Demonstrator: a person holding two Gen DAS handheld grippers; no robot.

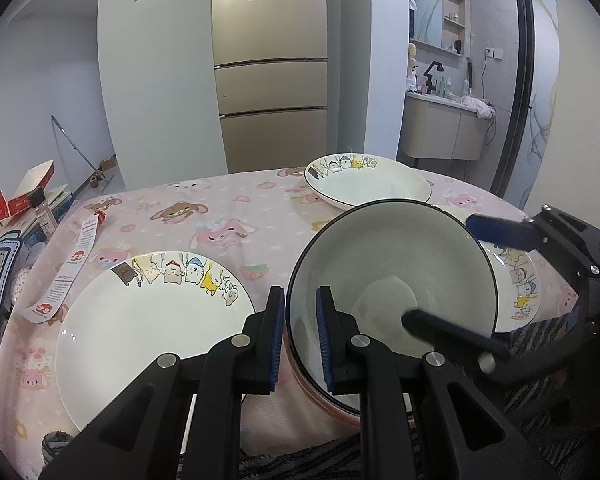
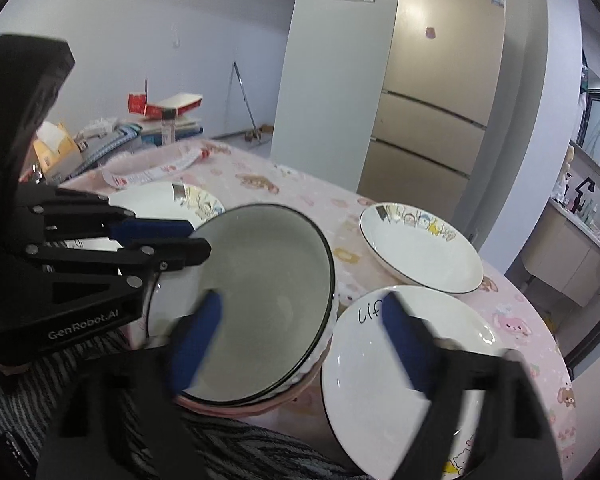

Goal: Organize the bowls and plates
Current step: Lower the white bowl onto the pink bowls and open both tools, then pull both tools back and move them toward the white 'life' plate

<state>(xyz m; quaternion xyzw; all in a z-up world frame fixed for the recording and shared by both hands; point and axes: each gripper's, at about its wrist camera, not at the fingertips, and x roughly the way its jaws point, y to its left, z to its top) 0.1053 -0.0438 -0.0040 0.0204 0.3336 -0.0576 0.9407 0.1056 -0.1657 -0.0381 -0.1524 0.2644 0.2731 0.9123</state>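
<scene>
On the pink cartoon-print worktop (image 1: 228, 216), the landmark is the grey bowl (image 1: 392, 276) with the dark rim, which is tilted up on edge at the near side. Far to the left of the bowl lies clutter: a red and white box (image 1: 32, 184) and a spice jar (image 1: 44, 212) at the worktop's edge, with a paper leaflet (image 1: 76, 264) lying flat nearer in. Just left of the bowl sits a flat white plate (image 1: 148, 328) with cartoon figures along its far rim. The left hand-held gripper (image 1: 298, 340) pinches the bowl's left rim, one blue pad outside the wall and one inside. Behind the bowl rests a deep plate (image 1: 368, 184) with a dark rim. To the right of the bowl lies another white plate (image 2: 404, 364), partly tucked behind it. The right hand-held gripper (image 2: 300, 340) hangs open, blurred, one finger over the bowl's inside and the other over that right plate.
</scene>
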